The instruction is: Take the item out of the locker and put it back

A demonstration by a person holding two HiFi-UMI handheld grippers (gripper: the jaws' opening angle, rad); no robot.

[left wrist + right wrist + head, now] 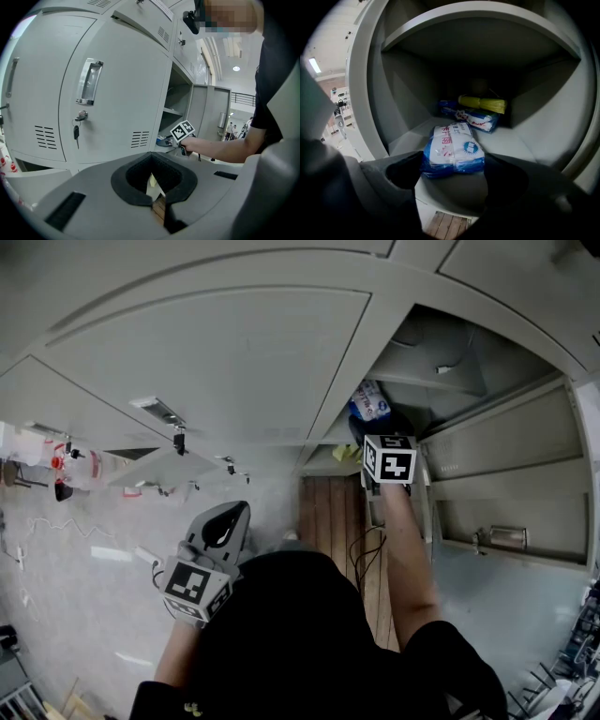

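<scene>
Reaching into the open locker w/ the R gripper: clamped, as far as can be made out, on the pack, one pad against each long side. Lying at the front of the locker floor, close to the lip, flat on the metal and not yet lifted. Long axis running front-to-back, roughly in line w/ the gripper, so prob. only needs a straight pull back out through the opening (a judgement, not a thing seen). Nothing in front to snag on. Further in, a 2nd pack and a yellow bundle near the back wall, apart from the one in hand. Soft by the look of it: glossy blue-and-white plastic wrap, crinkled, pillow-shaped w/ rounded edges. Likely squashy under the pads, and gripped at the near end only, so may droop at the far end once raised. All round it smooth grey painted sheet metal, flat floor, shelf above. L gripper well away from the job: held low outside the lockers, facing a closed door w/ a key in its lock, tips closed together on nothing. Nearer hand plainly the R.
</scene>
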